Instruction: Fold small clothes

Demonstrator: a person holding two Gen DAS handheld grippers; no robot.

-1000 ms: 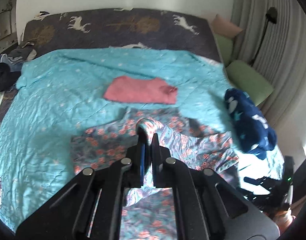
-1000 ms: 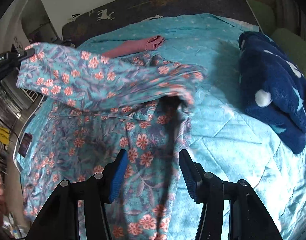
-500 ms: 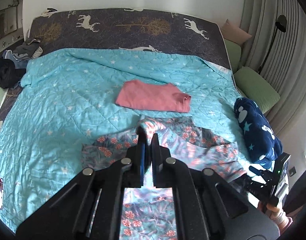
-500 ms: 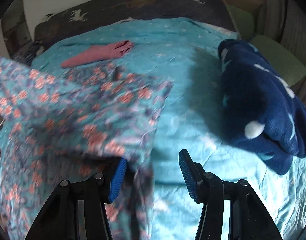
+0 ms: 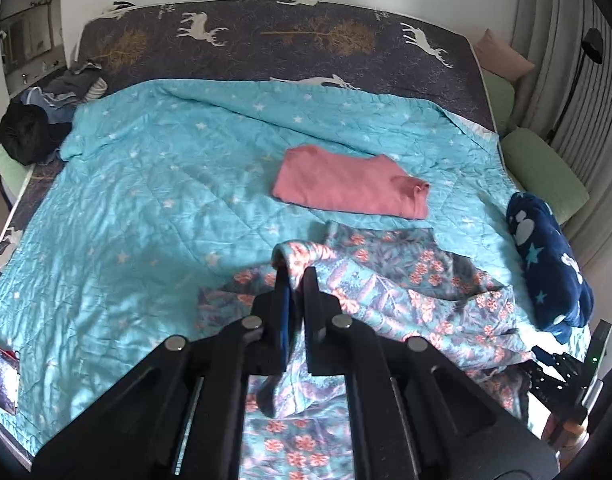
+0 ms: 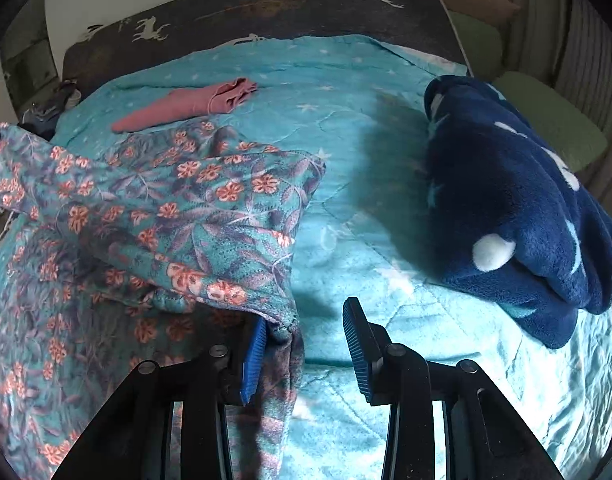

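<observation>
The left wrist view is looking down a bed whose turquoise quilt is serving as the landmark for everything here. The left gripper is keeping its fingers pressed together on a raised fold of the floral garment, a teal cloth with orange flowers, which is draping from that pinch down onto the near part of the quilt. Just beyond the garment, towards the middle of the quilt, a folded pink shirt is lying flat. At the quilt's right edge a navy fleece blanket with pale stars is sitting in a heap, and off the quilt's far left corner a pile of dark clothes is resting on the deer-print mattress cover. In the right wrist view, the right gripper is closing its fingers, which are standing apart; a corner of the floral garment is hanging against the left finger's blue pad, while the other finger is touching no cloth and is hovering over bare quilt. From here the navy fleece blanket is lying on the quilt's right side, and the pink shirt is lying towards the quilt's far end, beyond the garment.
</observation>
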